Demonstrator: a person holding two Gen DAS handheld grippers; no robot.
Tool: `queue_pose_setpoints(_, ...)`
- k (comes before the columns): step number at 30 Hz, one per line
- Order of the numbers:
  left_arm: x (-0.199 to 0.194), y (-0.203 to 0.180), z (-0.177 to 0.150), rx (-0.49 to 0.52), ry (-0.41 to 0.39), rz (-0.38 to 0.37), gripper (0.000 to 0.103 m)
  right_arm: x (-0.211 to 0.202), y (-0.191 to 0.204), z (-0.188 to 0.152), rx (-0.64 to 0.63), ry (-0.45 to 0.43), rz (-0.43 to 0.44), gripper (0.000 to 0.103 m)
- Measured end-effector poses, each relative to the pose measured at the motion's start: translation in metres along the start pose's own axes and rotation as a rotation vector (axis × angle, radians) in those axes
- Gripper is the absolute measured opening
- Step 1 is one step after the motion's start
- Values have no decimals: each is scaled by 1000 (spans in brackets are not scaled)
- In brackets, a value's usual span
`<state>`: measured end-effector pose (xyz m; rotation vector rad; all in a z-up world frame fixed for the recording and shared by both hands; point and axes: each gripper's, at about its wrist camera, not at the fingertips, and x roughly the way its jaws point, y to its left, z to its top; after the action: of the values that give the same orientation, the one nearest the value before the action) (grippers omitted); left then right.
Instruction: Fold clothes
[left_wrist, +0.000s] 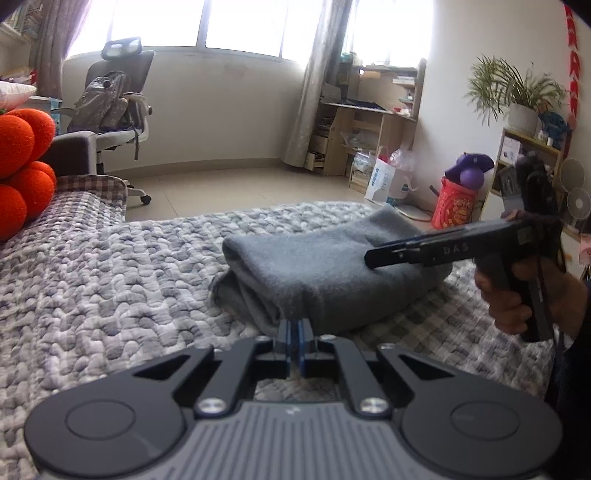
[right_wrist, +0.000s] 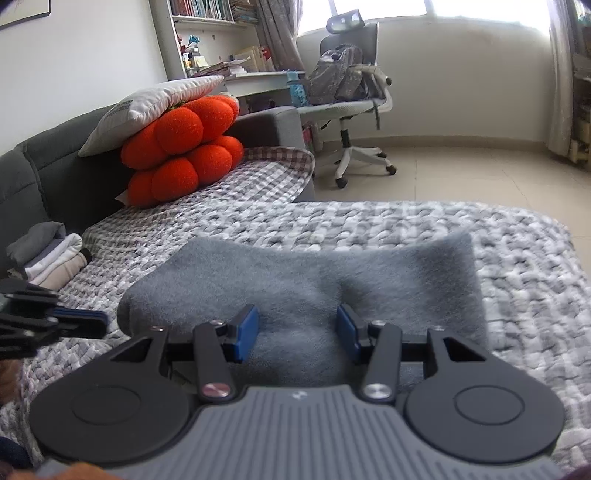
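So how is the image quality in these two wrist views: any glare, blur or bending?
Left wrist view: windows blown out white, floor line curved by the fisheye. Right wrist view: folded grey fleece garment soft and blurred, checked grey bedspread smeared at the right edge, window overexposed.

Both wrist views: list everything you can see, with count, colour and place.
folded garment: one, grey, middle of bedspread
bedspread: one, grey-white check, covers sofa
clothes stack: one, grey, white, beige, far left on sofa
plush cushion: one, orange, against backrest
pillow: one, white, atop cushion
office chair: one, grey-white, by window, backpack on seat
potted plant: one, green, on shelf
left claw: shut, at garment's edge
right claw: open, over garment
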<state>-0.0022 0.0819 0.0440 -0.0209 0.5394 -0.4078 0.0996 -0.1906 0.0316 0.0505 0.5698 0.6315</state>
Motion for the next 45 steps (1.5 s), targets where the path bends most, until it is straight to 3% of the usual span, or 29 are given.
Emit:
queue_pose_setpoints(1, -4, -2, 3, -10, -9, 8, 9, -3, 0, 1, -5, -12, -15, 51)
queue_pose_setpoints(4, -11, -14, 15, -38, -49, 14, 46, -16, -3, 6, -1, -63, -38, 52)
queue_pose_setpoints(9, -2, -46, 38, -38, -102, 23, 67, -23, -9, 4, 27, -65, -26, 52)
queue_pose_setpoints(11, 10, -58, 47, -65, -113, 111, 85, -24, -13, 4, 41, -59, -43, 52)
queue_pose_setpoints(13, 24, -69, 56, -85, -109, 223, 87, -27, -19, 4, 78, -63, -44, 52)
queue_pose_setpoints(16, 45, -77, 66, -124, -89, 357, 102, -29, -26, 4, 112, -62, -39, 52)
queue_pose_setpoints(19, 66, -82, 73, -163, -64, 440, 103, -28, -25, 4, 114, -57, -28, 52)
queue_pose_setpoints(25, 103, -73, 67, -274, -34, 431, 103, -29, -23, 4, 114, -63, 0, 52)
queue_pose_setpoints(29, 122, -68, 36, -265, 74, 488, 103, -18, -18, 2, 72, -4, -28, 53)
queue_pose_setpoints(45, 119, -74, 29, -248, 41, 517, 103, -10, -14, -1, 34, 1, -78, 63)
